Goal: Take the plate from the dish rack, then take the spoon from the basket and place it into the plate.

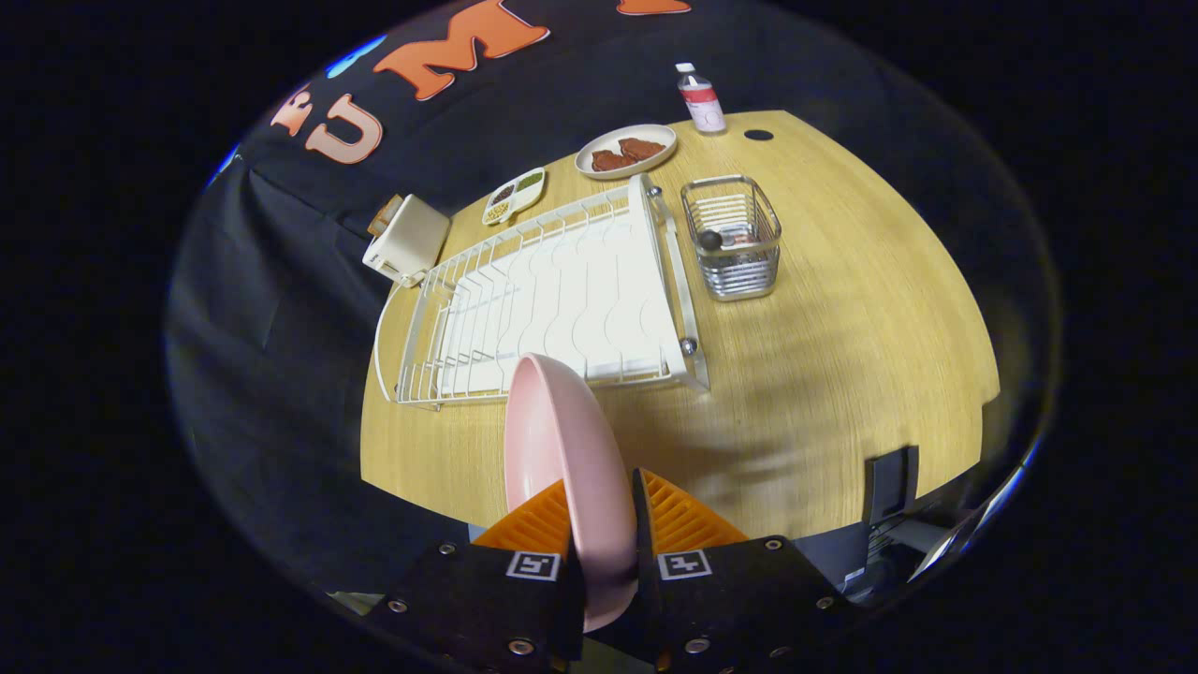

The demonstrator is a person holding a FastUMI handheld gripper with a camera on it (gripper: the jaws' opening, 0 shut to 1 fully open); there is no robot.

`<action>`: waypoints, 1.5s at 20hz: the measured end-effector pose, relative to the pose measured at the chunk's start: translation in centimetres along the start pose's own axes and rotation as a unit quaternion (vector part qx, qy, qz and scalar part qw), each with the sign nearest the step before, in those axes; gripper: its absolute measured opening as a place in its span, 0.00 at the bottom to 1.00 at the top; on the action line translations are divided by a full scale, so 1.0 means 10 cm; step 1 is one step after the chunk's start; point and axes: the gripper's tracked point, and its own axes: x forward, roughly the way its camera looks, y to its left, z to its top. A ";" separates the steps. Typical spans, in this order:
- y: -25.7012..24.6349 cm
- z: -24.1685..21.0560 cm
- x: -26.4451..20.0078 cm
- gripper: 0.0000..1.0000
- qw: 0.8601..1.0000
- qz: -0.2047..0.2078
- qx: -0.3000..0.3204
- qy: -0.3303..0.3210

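— Two orange ribbed fingers (552,515) of the gripper (604,524) are clamped on what, exactly?
— On the round pale pink plate (562,449); it stands on edge between them, one finger pressing each face, held out over the near part of the light wooden table (842,374).

— What sits furthest left on the table?
— A cream boxy toaster (407,239) at the table's edge, with a small oblong white dish of three compartments (515,195) just beyond it.

— And next?
— The white wire dish rack on its white drip tray (562,300), lying just ahead of the plate's top rim. Beyond its far end is a white oval plate holding brown pieces of food (625,151).

— Where is the spoon?
— Right of the rack stands a square wire basket (735,239). A dark rounded tip (711,240) shows inside it; I cannot tell if that is the spoon.

— Anything further right?
— A small white bottle with a red label (701,99) at the far edge, and a dark round hole in the tabletop (758,135) beside it
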 end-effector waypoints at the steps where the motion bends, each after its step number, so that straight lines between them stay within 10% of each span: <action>1: -0.01 -0.09 0.06 0.24 1.000 0.002 0.008 0.006; 21: 0.08 -0.30 0.89 0.33 0.997 0.027 0.067 0.026; 30: -0.30 0.02 0.77 0.40 0.997 -0.070 -0.010 -0.035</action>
